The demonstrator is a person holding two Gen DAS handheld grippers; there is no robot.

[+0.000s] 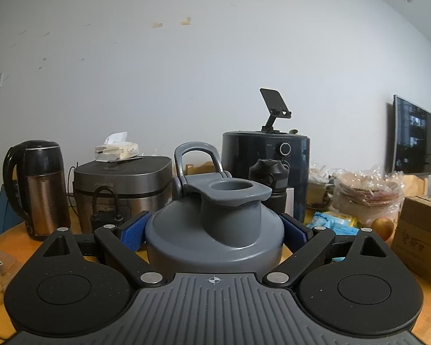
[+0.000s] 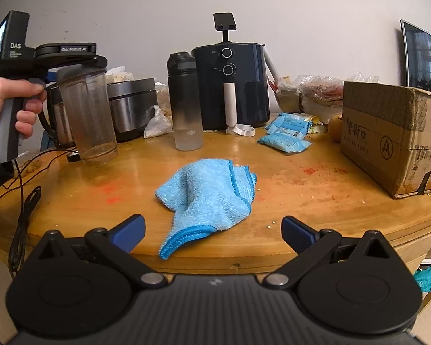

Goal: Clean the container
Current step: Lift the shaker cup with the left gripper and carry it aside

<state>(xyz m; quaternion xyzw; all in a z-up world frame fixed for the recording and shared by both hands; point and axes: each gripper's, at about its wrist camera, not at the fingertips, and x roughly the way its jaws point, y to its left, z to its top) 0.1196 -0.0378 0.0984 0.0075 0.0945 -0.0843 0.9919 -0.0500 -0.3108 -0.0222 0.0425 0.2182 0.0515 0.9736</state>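
"DAS" and "GenRobot.AI" are printed on the left gripper (image 2: 71,66) at ten o'clock; a circled "A" is marked on the cardboard box (image 2: 388,138) at three o'clock.

White wall (image 1: 186,57), wooden table (image 2: 330,201)

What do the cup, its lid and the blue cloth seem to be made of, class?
Cup: probably clear plastic, smoky and scuffed; the kettle shows through it. Lid: likely matte grey moulded plastic, with a dull even sheen, held in the left claw. Cloth: soft looped microfibre or terry, fuzzy, with stitched edges.
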